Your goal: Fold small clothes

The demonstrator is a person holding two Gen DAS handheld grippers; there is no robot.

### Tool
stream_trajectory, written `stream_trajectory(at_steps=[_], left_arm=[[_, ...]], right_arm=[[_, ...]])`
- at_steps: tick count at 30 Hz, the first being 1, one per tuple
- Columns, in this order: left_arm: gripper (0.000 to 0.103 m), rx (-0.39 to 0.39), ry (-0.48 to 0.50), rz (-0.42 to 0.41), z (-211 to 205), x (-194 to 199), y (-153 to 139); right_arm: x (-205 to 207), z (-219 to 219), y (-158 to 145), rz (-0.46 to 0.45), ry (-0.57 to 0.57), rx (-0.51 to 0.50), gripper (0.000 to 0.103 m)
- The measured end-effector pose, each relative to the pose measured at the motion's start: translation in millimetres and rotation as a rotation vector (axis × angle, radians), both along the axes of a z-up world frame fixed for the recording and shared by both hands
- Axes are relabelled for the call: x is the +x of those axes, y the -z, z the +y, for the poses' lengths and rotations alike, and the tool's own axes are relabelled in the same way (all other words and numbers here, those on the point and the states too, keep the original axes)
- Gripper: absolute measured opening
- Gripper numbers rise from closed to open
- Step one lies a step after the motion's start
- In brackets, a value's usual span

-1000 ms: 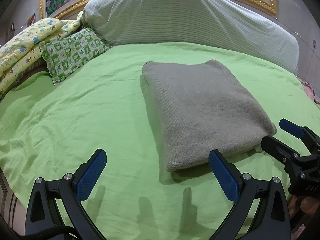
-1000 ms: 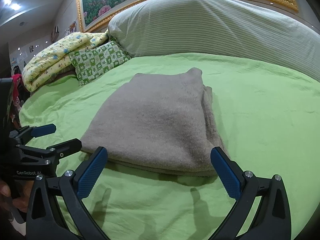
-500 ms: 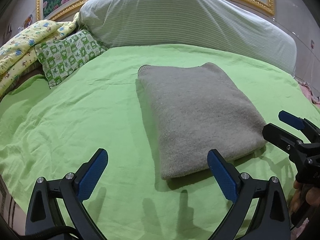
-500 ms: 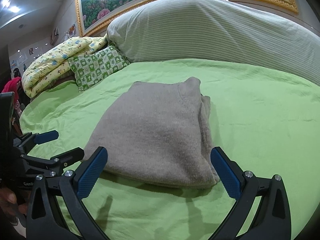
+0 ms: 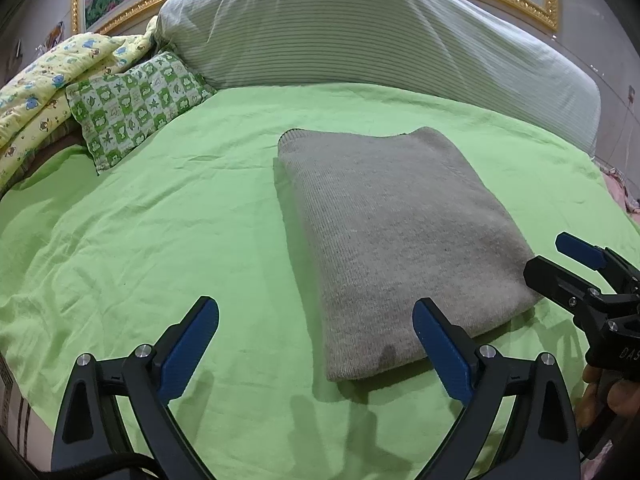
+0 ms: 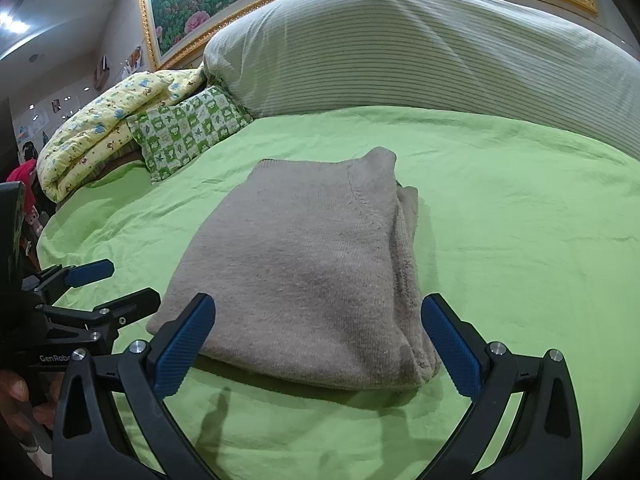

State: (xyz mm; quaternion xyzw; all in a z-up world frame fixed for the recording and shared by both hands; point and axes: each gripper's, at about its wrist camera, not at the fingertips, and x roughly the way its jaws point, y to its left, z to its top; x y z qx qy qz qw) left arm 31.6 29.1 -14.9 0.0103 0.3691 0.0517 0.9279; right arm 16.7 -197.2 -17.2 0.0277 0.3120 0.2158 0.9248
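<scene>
A grey knitted sweater (image 5: 396, 236) lies folded into a neat rectangle on the green bedsheet (image 5: 160, 240); it also shows in the right wrist view (image 6: 304, 276). My left gripper (image 5: 316, 344) is open and empty, hovering just short of the sweater's near left corner. My right gripper (image 6: 320, 344) is open and empty, just short of the sweater's near edge. The right gripper shows at the right edge of the left wrist view (image 5: 576, 272), and the left gripper shows at the left edge of the right wrist view (image 6: 100, 284).
A large striped grey bolster (image 5: 360, 32) runs along the head of the bed. A green patterned pillow (image 5: 136, 104) and a yellow printed quilt (image 5: 36, 92) lie at the far left. A gold picture frame (image 6: 192, 40) hangs behind.
Both grippers have drawn back slightly from the folded sweater and stay open. The sweater has not moved.
</scene>
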Motion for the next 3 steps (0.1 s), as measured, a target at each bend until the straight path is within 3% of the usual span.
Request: stream_trajectory(at_steps=[3], left_arm=[[0.098,0.004,-0.002,0.006,1.0,2.2,-0.7]], right_arm=[[2.8,0.2,0.3,0.013,-0.001,-0.003,0.103]])
